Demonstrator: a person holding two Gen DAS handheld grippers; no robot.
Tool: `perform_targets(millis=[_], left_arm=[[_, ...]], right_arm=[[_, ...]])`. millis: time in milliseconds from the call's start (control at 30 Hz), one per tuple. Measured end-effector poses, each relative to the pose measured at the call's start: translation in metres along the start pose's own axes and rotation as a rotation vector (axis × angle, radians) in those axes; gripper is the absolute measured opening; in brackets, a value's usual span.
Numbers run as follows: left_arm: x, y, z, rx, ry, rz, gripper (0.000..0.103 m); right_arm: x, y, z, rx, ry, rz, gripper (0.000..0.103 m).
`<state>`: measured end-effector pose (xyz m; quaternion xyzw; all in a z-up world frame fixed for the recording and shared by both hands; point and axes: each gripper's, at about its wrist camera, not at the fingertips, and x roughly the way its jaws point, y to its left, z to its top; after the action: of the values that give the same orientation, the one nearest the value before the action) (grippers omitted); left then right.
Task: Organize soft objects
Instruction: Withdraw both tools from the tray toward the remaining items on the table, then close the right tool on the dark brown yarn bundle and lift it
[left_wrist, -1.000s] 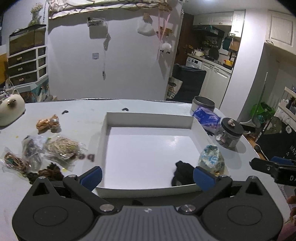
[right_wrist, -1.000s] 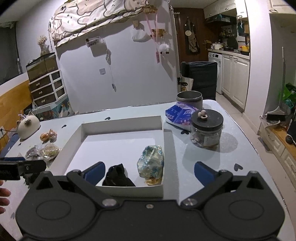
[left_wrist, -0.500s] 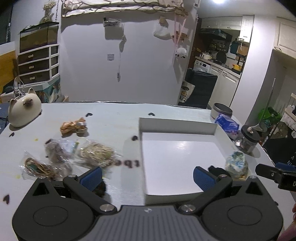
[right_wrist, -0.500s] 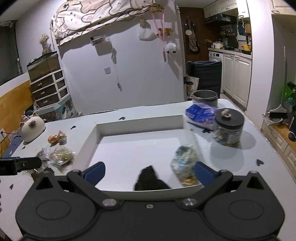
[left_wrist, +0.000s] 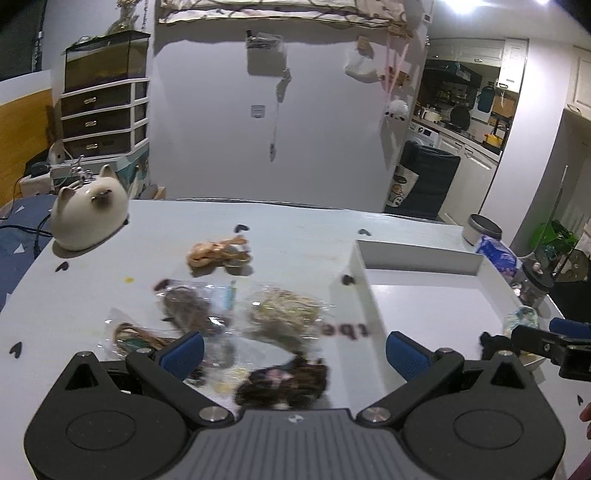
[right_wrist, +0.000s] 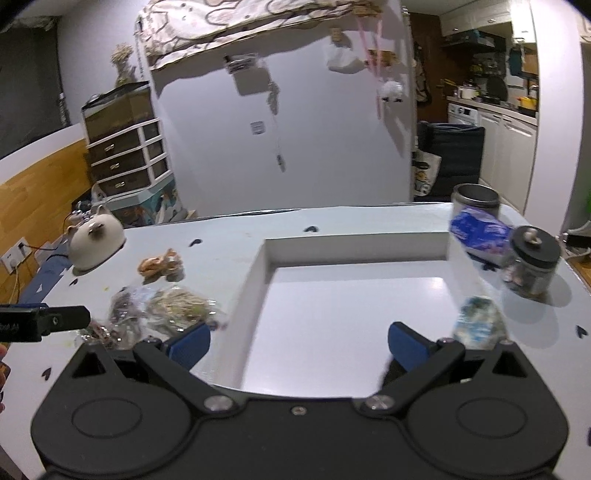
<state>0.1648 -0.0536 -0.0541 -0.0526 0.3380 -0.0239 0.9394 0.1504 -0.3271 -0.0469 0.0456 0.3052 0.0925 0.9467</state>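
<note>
Partly done, by my reading. On the table (left_wrist: 295, 236), left of the tray, five soft items remain unsorted: an orange-brown bundle (left_wrist: 218, 252), three clear bags of bands (left_wrist: 282, 312) and a dark scrunchie (left_wrist: 282, 382). The left gripper (left_wrist: 291, 352) hangs over that scrunchie, jaws spread and empty. The white tray (right_wrist: 354, 243) holds two items at its near right corner: a dark piece (left_wrist: 493, 341) and a patterned bundle (right_wrist: 478, 325). The right gripper (right_wrist: 297, 343), at the tray's near edge, is likewise released.
</note>
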Motion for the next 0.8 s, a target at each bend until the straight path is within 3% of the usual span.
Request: perform_targets(millis=[433, 800], left_arm=[[0.014, 0.072, 0.019, 0.021, -0.006, -0.043, 0.103], [0.073, 0.093, 0.063, 0.055, 0.064, -0.179, 0.103]], right_arm=[[0.045, 0.085, 0.004, -0.125, 0.027, 0.113, 0.103], [0.096, 0.147, -0.008, -0.368, 0.177, 0.286, 0.103]])
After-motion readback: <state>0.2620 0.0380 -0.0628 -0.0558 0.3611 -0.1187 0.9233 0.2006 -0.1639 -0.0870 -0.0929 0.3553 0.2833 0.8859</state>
